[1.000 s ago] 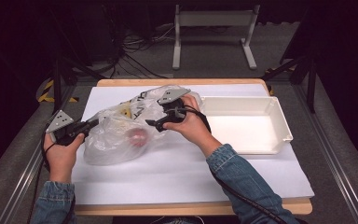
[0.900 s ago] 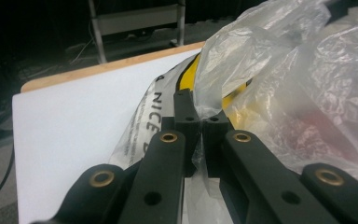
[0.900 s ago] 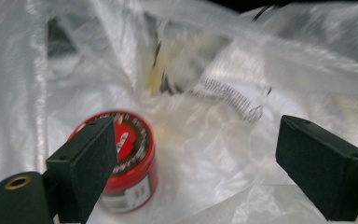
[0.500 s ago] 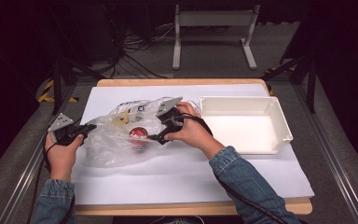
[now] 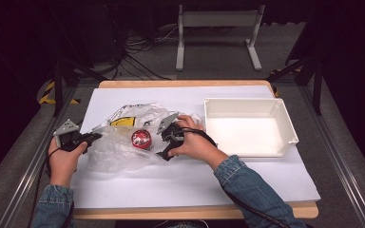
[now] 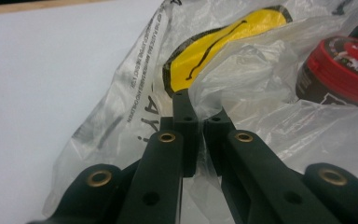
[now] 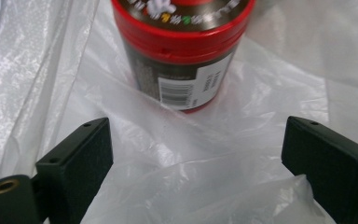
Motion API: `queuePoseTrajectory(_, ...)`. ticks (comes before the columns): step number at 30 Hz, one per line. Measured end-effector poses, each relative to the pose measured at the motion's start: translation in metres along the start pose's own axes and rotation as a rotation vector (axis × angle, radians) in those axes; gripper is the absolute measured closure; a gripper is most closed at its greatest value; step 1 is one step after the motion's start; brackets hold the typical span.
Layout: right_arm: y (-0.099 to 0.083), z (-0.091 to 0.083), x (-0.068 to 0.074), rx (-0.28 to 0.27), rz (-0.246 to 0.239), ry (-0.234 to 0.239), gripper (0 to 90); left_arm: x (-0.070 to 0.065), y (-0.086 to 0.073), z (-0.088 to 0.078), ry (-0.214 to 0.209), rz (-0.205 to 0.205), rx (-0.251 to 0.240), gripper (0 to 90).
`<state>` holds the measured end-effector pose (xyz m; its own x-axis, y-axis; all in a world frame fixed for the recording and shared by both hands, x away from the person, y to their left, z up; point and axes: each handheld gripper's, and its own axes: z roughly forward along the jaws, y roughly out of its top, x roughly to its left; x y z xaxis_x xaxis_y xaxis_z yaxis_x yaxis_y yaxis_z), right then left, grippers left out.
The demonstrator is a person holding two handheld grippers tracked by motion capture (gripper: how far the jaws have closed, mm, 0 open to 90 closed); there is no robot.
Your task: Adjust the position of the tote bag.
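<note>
Dark room all around, cables on the floor behind, and a wooden table (image 5: 185,84) covered with a big white paper sheet (image 5: 195,180). From the high view, a crumpled clear plastic bag with a yellow print (image 5: 119,142) lies on the left half of the sheet, and a small round jar with a red lid (image 5: 141,138) sits inside it, lid up. Left tongs (image 5: 94,137) pinch the bag's left edge, held by the person's left hand (image 5: 62,159). Right tongs (image 5: 165,143) sit at the bag's right side, just beside the jar, with the right hand (image 5: 195,145) wrapped around them. An empty white rectangular plastic tray (image 5: 287,124) rests to the right, apart from the bag.

Left gripper view: the two black jaws are pressed together with a fold of the clear bag (image 6: 121,107) caught between them. Yellow print is right behind the tips, and the red-lidded jar (image 6: 342,70) is off to the upper right, under the film.

Right gripper view: jaws stand wide apart, nothing gripped. Wrinkled bag film (image 7: 186,172) lies between and under them, and the jar (image 7: 182,51) is straight ahead beyond the tips, barcode label facing the camera, not touched by either jaw.
</note>
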<state>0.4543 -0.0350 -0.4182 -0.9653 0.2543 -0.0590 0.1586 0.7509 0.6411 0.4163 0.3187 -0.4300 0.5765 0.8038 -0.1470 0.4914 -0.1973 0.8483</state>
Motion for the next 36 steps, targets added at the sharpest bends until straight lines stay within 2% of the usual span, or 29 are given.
queuePoseTrajectory(3, -0.001, 0.004, 0.001, 0.012, 0.007, 0.004, 8.0, 0.000, -0.001, 0.002, -0.009, 0.007, 0.011, 86.3)
queuePoseTrajectory(7, -0.001, 0.005, 0.000, 0.009, 0.009, -0.002, 8.7, 0.000, -0.001, 0.001, -0.031, -0.003, 0.002, 85.5)
queuePoseTrajectory(12, 0.005, 0.002, 0.001, -0.041, 0.027, -0.004, 10.4, -0.004, -0.001, 0.005, -0.038, 0.016, 0.009, 86.2)
queuePoseTrajectory(15, 0.005, 0.000, 0.001, -0.059, 0.030, -0.004, 11.8, -0.004, -0.002, 0.008, -0.032, 0.010, 0.015, 86.6)
queuePoseTrajectory(17, 0.006, -0.004, 0.001, -0.075, 0.029, -0.005, 16.6, -0.004, -0.003, 0.011, -0.026, -0.002, 0.011, 87.0)
queuePoseTrajectory(18, 0.010, -0.013, 0.003, -0.110, 0.021, -0.012, 21.9, -0.004, -0.002, 0.011, -0.027, 0.001, 0.008, 87.3)
queuePoseTrajectory(20, 0.012, -0.016, 0.004, -0.120, 0.016, -0.019, 24.3, -0.007, 0.000, 0.012, -0.024, 0.010, 0.003, 87.4)
queuePoseTrajectory(23, 0.019, -0.032, 0.007, -0.163, -0.002, -0.025, 35.1, -0.010, 0.003, 0.012, -0.022, 0.021, -0.010, 87.6)
queuePoseTrajectory(24, 0.022, -0.036, 0.008, -0.176, -0.002, -0.015, 41.6, -0.011, 0.004, 0.011, -0.021, 0.029, -0.013, 87.7)
queuePoseTrajectory(26, 0.028, -0.046, 0.011, -0.221, 0.010, 0.025, 63.3, -0.012, 0.005, 0.010, -0.019, 0.028, -0.027, 87.8)
queuePoseTrajectory(27, 0.030, -0.047, 0.012, -0.233, 0.010, 0.020, 69.5, -0.012, 0.005, 0.010, -0.017, 0.026, -0.032, 87.8)
queuePoseTrajectory(28, 0.033, -0.048, 0.011, -0.246, 0.004, -0.001, 74.6, -0.012, 0.006, 0.009, -0.015, 0.023, -0.035, 87.9)
queuePoseTrajectory(31, 0.037, -0.045, 0.002, -0.272, 0.001, -0.086, 81.1, -0.011, 0.006, 0.008, -0.012, 0.020, -0.039, 88.0)
queuePoseTrajectory(32, 0.038, -0.043, -0.003, -0.288, 0.008, -0.119, 79.7, -0.011, 0.005, 0.008, -0.010, 0.014, -0.044, 88.0)
queuePoseTrajectory(33, 0.038, -0.043, -0.003, -0.288, 0.008, -0.119, 79.7, -0.011, 0.005, 0.008, -0.008, 0.010, -0.049, 88.0)
queuePoseTrajectory(35, 0.040, -0.038, -0.012, -0.343, 0.030, -0.187, 72.1, -0.010, 0.005, 0.009, -0.006, 0.007, -0.055, 88.0)
queuePoseTrajectory(36, 0.039, -0.031, -0.022, -0.364, 0.057, -0.226, 72.5, -0.010, 0.006, 0.011, -0.009, 0.009, -0.054, 88.0)
